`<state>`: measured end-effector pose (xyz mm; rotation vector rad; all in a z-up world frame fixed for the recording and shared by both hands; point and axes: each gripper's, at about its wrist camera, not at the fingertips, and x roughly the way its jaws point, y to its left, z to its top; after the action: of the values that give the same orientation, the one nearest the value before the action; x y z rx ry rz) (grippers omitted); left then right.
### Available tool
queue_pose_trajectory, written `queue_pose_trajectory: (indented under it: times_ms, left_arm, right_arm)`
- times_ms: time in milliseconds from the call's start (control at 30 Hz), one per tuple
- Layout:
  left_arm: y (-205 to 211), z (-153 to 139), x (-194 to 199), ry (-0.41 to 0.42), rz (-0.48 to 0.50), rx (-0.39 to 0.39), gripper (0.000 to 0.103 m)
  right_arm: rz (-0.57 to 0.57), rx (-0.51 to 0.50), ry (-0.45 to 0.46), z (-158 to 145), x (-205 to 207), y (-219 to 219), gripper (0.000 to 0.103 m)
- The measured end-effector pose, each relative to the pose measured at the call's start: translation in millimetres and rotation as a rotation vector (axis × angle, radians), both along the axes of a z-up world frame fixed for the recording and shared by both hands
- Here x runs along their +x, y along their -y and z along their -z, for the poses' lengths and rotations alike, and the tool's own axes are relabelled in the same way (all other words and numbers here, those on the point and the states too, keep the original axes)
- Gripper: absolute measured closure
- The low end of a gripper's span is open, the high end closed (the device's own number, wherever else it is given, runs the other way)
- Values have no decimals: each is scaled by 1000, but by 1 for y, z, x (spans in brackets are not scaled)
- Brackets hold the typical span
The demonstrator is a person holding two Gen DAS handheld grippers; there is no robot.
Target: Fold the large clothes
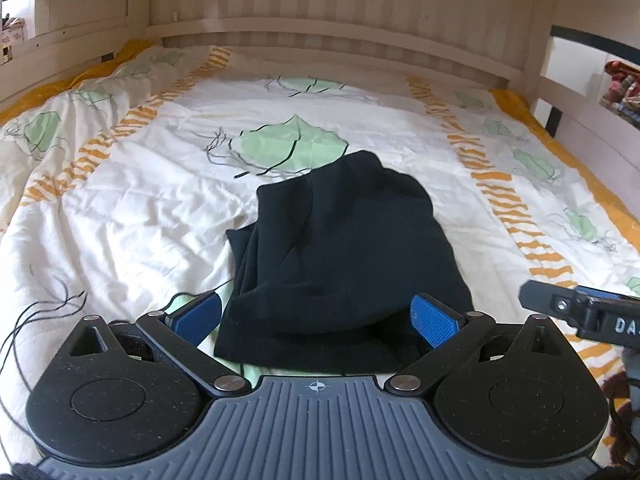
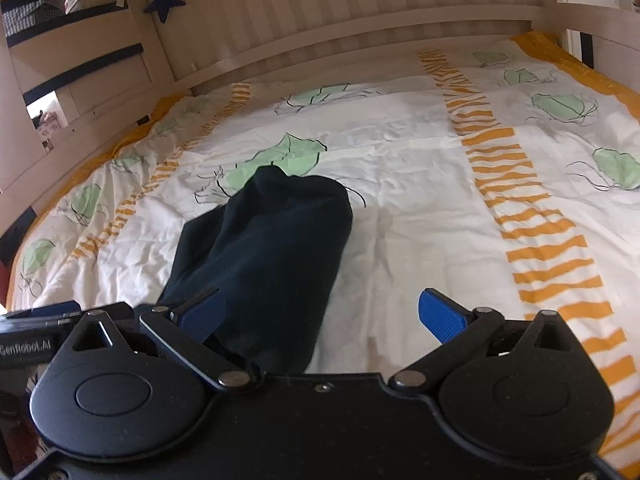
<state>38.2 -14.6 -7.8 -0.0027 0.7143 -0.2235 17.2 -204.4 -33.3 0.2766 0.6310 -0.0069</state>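
The left tool (image 1: 316, 316) stands wide open, its two blue pads spread either side of the near end of a dark garment (image 1: 340, 248) and gripping nothing. The right tool (image 2: 322, 314) is equally wide open and empty; its left pad sits over the garment's right flank and its right pad over bare quilt. The garment lies in a compact, doubled-over bundle on the bed (image 1: 120, 208), roughly midway between the side edges and toward the near edge, with rumpled layers showing along its left side and a rounded far end. It rests on a white quilt printed with green leaves and orange stripes. This bundle would suit either clothing gathered up and waiting to be spread flat, or clothing already folded and just let go, so the stage is uncertain. In either case, good handling would mean pinching only at a clear edge or corner, taking every layer meant to move together, and keeping both tools level so the cloth does not twist. Both tools are held low and close to the near edge, side by side, aimed along the bed toward the slatted headboard (image 1: 320, 12), tilted slightly downward.
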Motion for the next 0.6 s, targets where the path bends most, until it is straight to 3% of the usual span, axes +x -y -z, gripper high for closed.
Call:
queue_pose_trajectory:
  times_ms: [600]
  left_arm:
    - [3,0,-10,-89,-93,85,1]
  right_arm:
    - [0,-65,-76,4,-19,-9,0]
